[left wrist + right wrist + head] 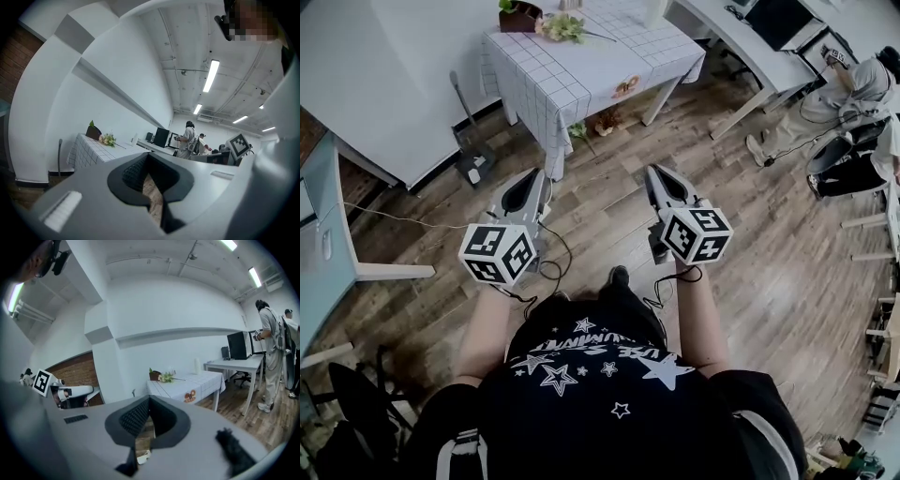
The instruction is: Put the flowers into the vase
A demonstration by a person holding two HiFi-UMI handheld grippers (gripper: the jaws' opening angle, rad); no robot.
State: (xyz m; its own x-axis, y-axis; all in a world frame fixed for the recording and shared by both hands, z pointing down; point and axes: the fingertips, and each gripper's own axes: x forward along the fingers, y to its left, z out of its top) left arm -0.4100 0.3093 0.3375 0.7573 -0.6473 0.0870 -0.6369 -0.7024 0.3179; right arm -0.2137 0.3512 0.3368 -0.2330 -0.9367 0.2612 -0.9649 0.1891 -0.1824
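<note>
A bunch of pale flowers [562, 26] lies on a table with a white checked cloth [581, 66], far ahead of me. They also show small in the left gripper view, flowers [109, 139], and in the right gripper view, flowers [166, 377]. A dark brown pot [520, 16] stands beside them. A white upright cylinder [197, 365], perhaps the vase, stands on the same table. My left gripper [536, 178] and right gripper [656, 176] are held side by side over the wooden floor, well short of the table. Both are shut with nothing between the pads.
A long-handled dustpan [473, 159] leans by the white wall left of the table. Something small lies on the floor under the table [605, 122]. White desks [741, 37] with monitors and people [853, 94] are at the right. A pale blue desk [319, 244] stands at the left.
</note>
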